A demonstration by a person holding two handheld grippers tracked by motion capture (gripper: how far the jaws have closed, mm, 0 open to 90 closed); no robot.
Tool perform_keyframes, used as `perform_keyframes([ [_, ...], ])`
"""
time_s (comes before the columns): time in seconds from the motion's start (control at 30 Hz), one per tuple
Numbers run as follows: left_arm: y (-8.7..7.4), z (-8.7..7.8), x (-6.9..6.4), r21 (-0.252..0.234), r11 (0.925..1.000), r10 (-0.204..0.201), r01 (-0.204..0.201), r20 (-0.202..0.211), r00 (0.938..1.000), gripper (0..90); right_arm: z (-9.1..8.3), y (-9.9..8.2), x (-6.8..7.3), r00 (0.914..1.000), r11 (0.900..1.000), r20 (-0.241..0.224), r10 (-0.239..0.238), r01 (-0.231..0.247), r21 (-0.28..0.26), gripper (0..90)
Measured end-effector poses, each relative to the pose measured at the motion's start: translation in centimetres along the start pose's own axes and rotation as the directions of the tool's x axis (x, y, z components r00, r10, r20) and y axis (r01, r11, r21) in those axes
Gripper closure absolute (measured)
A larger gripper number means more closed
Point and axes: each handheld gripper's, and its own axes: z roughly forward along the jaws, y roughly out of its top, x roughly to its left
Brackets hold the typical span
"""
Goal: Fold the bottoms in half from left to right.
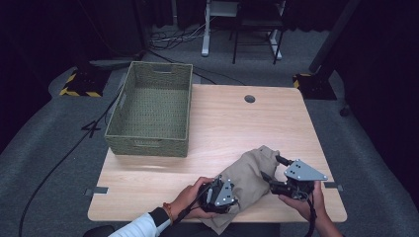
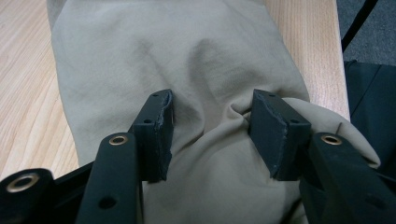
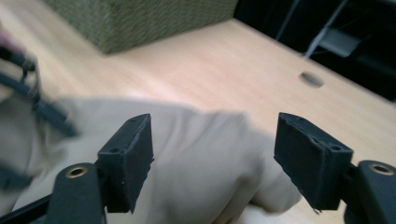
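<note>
- A beige garment (image 1: 249, 177) lies bunched on the light wooden desk (image 1: 232, 123), in the lower middle of the high view, with one end hanging over the near edge of the desk.
- The left gripper (image 1: 221, 193) sits at the lower centre of the high view, on the near, lower end of the garment, held by a hand (image 1: 190, 196) with a white sleeve behind it.
- In the left gripper view the left gripper (image 2: 212, 133) has its jaws about half apart and set down on the cloth (image 2: 187, 60); a fold of fabric bunches up between the pads, with the right pad against that fold and the left pad at the cloth's surface. Whether they pinch it I cannot tell.
- The right gripper (image 1: 279, 166) is at the lower right of the high view, by the right side of the garment near its far end, its grey three-cornered plate on top.
- In the right gripper view the right gripper (image 3: 213, 154) has its jaws standing wide, with nothing between the pads; the garment (image 3: 187, 158) lies below and beyond them, blurred.
- A green woven basket (image 1: 153, 106) stands at the upper left of the desk, well apart from the garment.
- A round cable hole (image 1: 249, 98) sits near the far edge of the desk.
</note>
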Motion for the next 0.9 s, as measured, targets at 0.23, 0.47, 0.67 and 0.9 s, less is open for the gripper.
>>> perform_keyframes([
  [0.23, -0.4, -0.2, 0.1, -0.022, 0.9994, 0.027, -0.027, 0.002, 0.9996, 49.7, 3.4, -0.3, 0.2, 0.9991, 0.9925, -0.021, -0.038, 0.040, 0.116, 57.9],
  [0.47, -2.1, -2.5, -0.5, -0.046, 0.9969, 0.062, -0.063, -0.016, 0.9979, 49.8, 5.2, -3.8, -1.2, 0.9984, 0.9751, -0.034, 0.044, -0.036, 0.219, 62.1],
  [0.67, -3.5, -3.7, -1.0, -0.001, 0.9993, 0.036, -0.036, -0.005, 0.9993, 49.6, 5.7, -4.8, -1.5, 0.9944, 0.9769, -0.048, 0.094, -0.082, 0.197, 55.6],
  [0.9, -4.6, -6.5, -1.2, 0.037, 0.9983, -0.045, 0.045, -0.003, 0.9990, 39.3, 5.8, -4.9, -2.1, 0.9914, 0.9757, -0.028, 0.128, -0.121, 0.183, 42.4],
])
